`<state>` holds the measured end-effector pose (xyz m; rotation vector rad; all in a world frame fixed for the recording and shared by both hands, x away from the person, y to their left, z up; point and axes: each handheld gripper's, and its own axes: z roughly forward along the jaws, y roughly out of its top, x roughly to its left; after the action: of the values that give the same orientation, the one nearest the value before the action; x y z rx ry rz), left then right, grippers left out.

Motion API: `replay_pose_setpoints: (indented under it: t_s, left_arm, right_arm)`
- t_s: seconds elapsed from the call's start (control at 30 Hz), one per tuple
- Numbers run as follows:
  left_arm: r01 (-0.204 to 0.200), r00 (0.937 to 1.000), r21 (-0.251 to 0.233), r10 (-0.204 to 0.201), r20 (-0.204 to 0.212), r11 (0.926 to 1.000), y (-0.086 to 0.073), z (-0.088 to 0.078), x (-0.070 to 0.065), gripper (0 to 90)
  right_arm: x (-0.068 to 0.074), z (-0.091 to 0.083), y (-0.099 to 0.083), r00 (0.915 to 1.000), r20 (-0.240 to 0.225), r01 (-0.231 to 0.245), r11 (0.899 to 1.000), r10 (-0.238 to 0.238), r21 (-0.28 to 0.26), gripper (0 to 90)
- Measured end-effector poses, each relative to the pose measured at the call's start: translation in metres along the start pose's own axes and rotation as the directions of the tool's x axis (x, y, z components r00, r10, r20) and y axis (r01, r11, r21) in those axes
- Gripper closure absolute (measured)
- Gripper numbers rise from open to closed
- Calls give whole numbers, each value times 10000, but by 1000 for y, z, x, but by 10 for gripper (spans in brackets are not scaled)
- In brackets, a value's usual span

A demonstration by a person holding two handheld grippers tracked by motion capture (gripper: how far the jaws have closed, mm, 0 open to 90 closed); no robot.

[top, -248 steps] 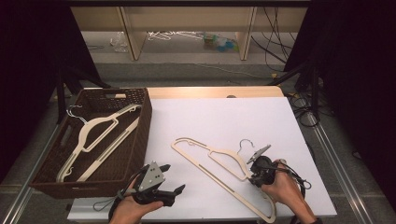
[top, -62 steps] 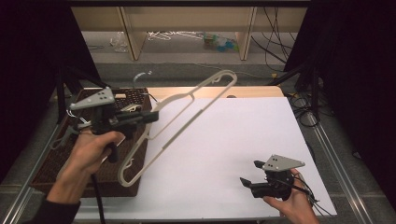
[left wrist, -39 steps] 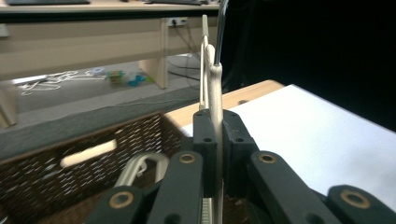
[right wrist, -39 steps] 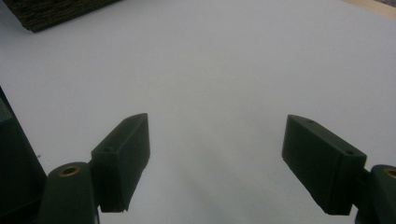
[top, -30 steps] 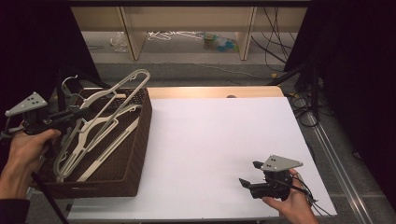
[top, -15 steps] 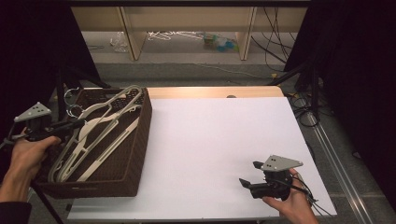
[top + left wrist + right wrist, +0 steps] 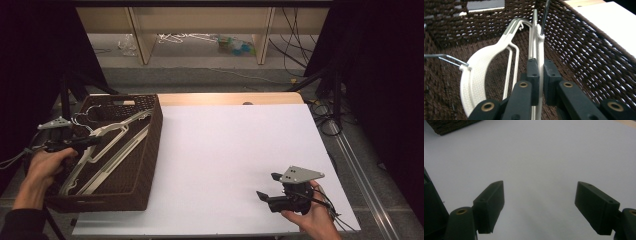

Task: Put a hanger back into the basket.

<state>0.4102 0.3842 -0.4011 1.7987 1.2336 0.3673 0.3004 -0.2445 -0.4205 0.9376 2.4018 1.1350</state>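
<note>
**Hanger held low in the basket**

Jaws of my left gripper (image 7: 541,75) sit nearly together, clamped on the thin edge of a cream hanger (image 7: 536,47); the plastic runs up between the two black pads and away from me. In the high view that gripper (image 7: 75,143) is over the left side of the brown wicker basket (image 7: 150,150), with my left hand (image 7: 47,165) behind it at the basket's near left corner. The hanger (image 7: 107,131) I hold slants across the inside of the basket, from my gripper toward the far right corner, its wire hook at the far end. Whether its lower end touches the bottom I cannot tell.

Just beside it, to the left in the left gripper view, lies a second hanger (image 7: 475,75), broad-shouldered and cream, with its own metal hook (image 7: 441,58) pointing off to the left. It rests on the basket floor.

My right gripper (image 7: 272,192) is well apart from all this, near the front right corner of the white table (image 7: 225,150), held in my right hand (image 7: 310,215). Its jaws stand wide, with bare white surface between them and nothing in their grip. In the right gripper view (image 7: 539,205) a corner of the basket (image 7: 451,126) shows at the far top left.

Beyond the table's far edge stands a wooden shelf (image 7: 200,30), with cables on the floor to its right.
</note>
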Motion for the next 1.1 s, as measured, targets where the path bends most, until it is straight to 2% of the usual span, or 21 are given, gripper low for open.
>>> replay_pose_setpoints:
  t_s: [0.13,0.2,0.23,0.3,0.37,0.4,0.43,0.5,0.53,0.57,0.63,0.7,0.73,0.8,0.9,0.97,1.03,1.1]
  left_arm:
    - [428,9955,52,-422,-843,9991,-2,1,9,822]
    - [517,9852,386,-446,-1653,9979,-4,1,12,797]
    - [461,9811,521,-354,-1902,9976,-5,2,14,772]
    - [780,9735,502,-652,-2192,9957,-8,3,16,698]
    - [846,9671,514,-696,-2447,9951,-10,2,17,669]
    - [742,9628,762,-516,-2652,9943,-11,0,18,643]
    - [607,9540,780,-349,-2976,9951,-10,-3,17,597]
    - [821,9436,254,-695,-3238,9963,-9,-5,13,513]
    - [859,9425,-77,-838,-3236,9963,-8,-7,8,485]
    - [846,9438,-220,-872,-3188,9962,-7,-8,5,470]
    - [529,9568,-593,-676,-2827,9968,-4,-11,-8,447]
    - [376,9684,-850,-573,-2429,9957,-1,-12,-21,412]
    - [205,9741,-884,-398,-2225,9959,0,-11,-30,395]
    - [-296,9813,-948,109,-1921,9951,0,-10,-49,356]
    - [-784,9884,-1110,627,-1383,9907,0,-6,-79,318]
    - [-854,9950,-1450,769,-633,9857,0,0,-101,292]
    - [-872,9962,-1601,856,-169,9832,0,3,-116,263]
    - [-1094,9932,-1745,1148,208,9786,-1,9,-136,257]
  right_arm:
    - [0,0,0,10000,6,0,10000,0,0,248]
    - [0,0,0,10000,2,13,10000,-13,-9,248]
    - [0,0,0,10000,-4,-7,10000,7,4,248]
    - [0,0,0,10000,-30,-30,10000,30,15,248]
    - [0,0,0,10000,-14,11,10000,-11,21,248]
    - [-1,0,0,10000,-9,17,10000,-17,15,248]
    - [-1,0,-1,10000,-28,-2,10000,2,5,248]
    - [0,0,-1,9999,-39,-159,9999,159,40,247]
    - [-1,1,-1,10000,-25,-69,10000,69,12,247]
    - [-2,1,-1,10000,-24,-54,10000,54,-19,246]
    - [-2,0,-1,9999,-50,-120,9999,120,-28,246]
    - [-2,0,-1,9999,-20,-114,9999,113,-100,245]
    - [-2,0,-1,9999,15,-148,9999,148,-65,245]
    - [-3,1,-1,9999,-22,-101,9998,101,-152,244]
    - [-4,0,-3,9996,45,-276,9994,277,-223,241]
    - [-5,1,-3,9995,121,-303,9991,306,-301,232]
    - [-6,1,-3,9995,113,-294,9987,299,-420,225]
    - [-7,1,-3,9992,224,-327,9977,341,-596,219]
